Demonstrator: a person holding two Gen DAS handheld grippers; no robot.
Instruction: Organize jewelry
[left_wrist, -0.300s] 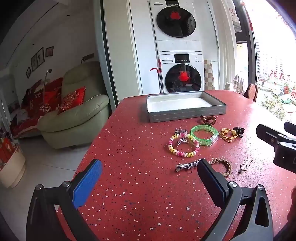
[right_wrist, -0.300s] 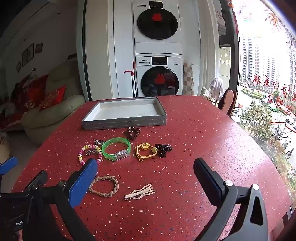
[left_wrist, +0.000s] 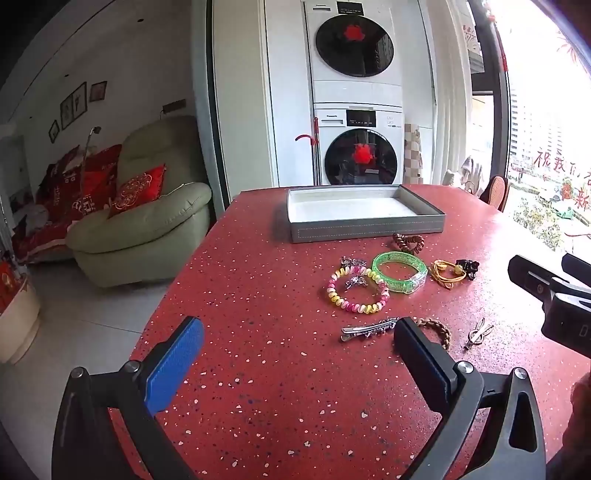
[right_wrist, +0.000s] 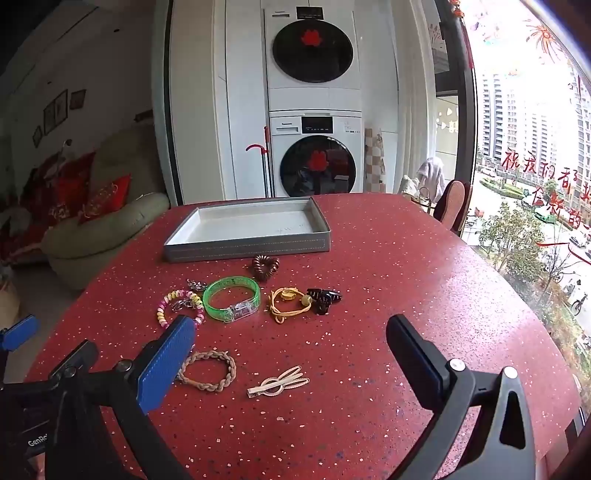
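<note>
We held the left gripper (left_wrist: 295, 354) and right gripper (right_wrist: 291, 354) wide apart, empty, above the table (right_wrist: 406, 266). Jewelry lay near: bangle (right_wrist: 231, 299), braid (right_wrist: 208, 371), clip (right_wrist: 279, 382); tray (right_wrist: 247, 225) far.

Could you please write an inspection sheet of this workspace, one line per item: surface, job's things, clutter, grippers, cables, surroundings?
Surface: red speckled table, nothing spilled.
Job's things: grey tray at the far side, nothing in it. Loose on the table: green bangle, pastel bead bracelet, braided bracelet, yellow cord tie, black claw clip, brown spiral tie, silver clip, cream hair clip.
Clutter: nothing seen.
Grippers: left gripper and right gripper above the table, fingers spread, holding nothing.
Cables: nothing seen.
Surroundings: stacked washer and dryer, green armchair, window.
</note>
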